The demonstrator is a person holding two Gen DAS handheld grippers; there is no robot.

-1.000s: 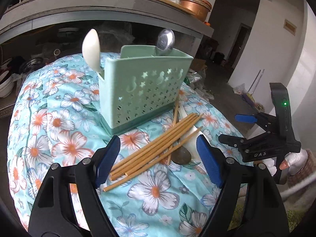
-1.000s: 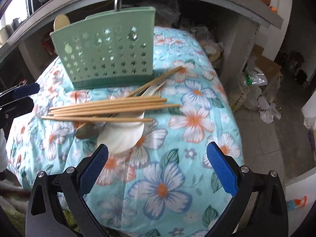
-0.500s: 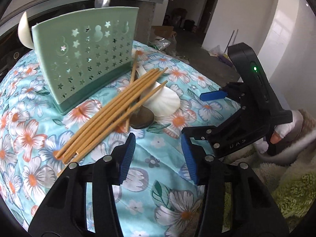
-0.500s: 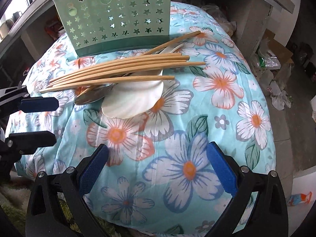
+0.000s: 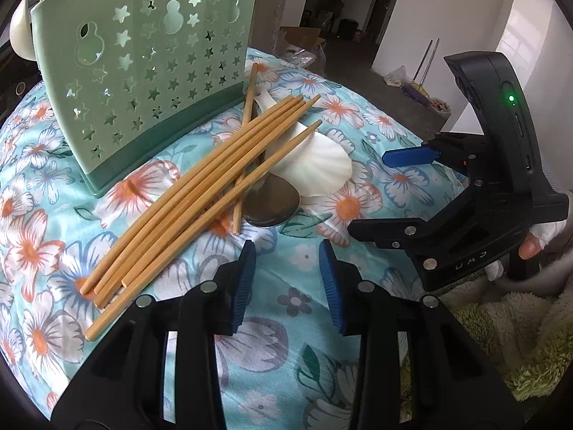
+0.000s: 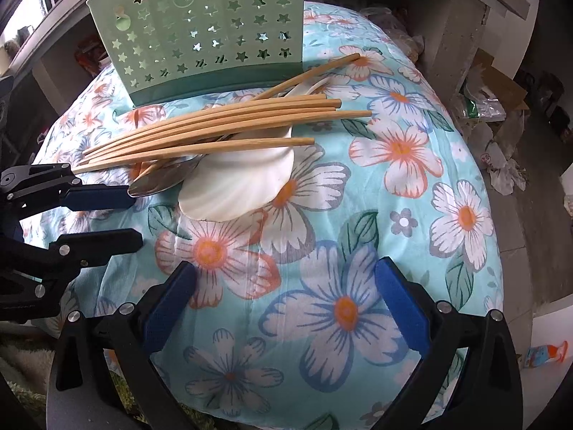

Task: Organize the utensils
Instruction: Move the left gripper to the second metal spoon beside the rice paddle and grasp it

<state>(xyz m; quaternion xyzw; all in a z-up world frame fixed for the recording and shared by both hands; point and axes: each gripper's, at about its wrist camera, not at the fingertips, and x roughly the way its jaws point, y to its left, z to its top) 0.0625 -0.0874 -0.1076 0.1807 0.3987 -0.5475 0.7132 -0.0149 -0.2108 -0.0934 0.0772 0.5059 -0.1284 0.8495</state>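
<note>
Nearest in the left wrist view, the left gripper hangs over bare floral cloth with its blue pads a modest gap apart and closing, nothing between them. The right wrist view shows the right gripper likewise over bare cloth, its jaws spread wide and empty. Each camera catches the other tool: the left view shows the right gripper side-on at the right edge with a green light lit on its body and a fingertip of the person's hand on the handle, a detail the right view lacks; the right view shows the left gripper's pads entering from the left edge, the upper one close to the spoon bowl, contact not determinable. Beyond the pads lies the pile of loose utensils: a bundle of wooden chopsticks laid over a metal spoon and a white scalloped ladle, all resting on the cloth. The right view shows one chopstick running off at an angle toward the holder's corner. Farthest stands the green perforated utensil holder, upright, just behind the pile. Only the left view shows a white spoon projecting past the holder's left edge, and a doorway and white wall beyond
</note>
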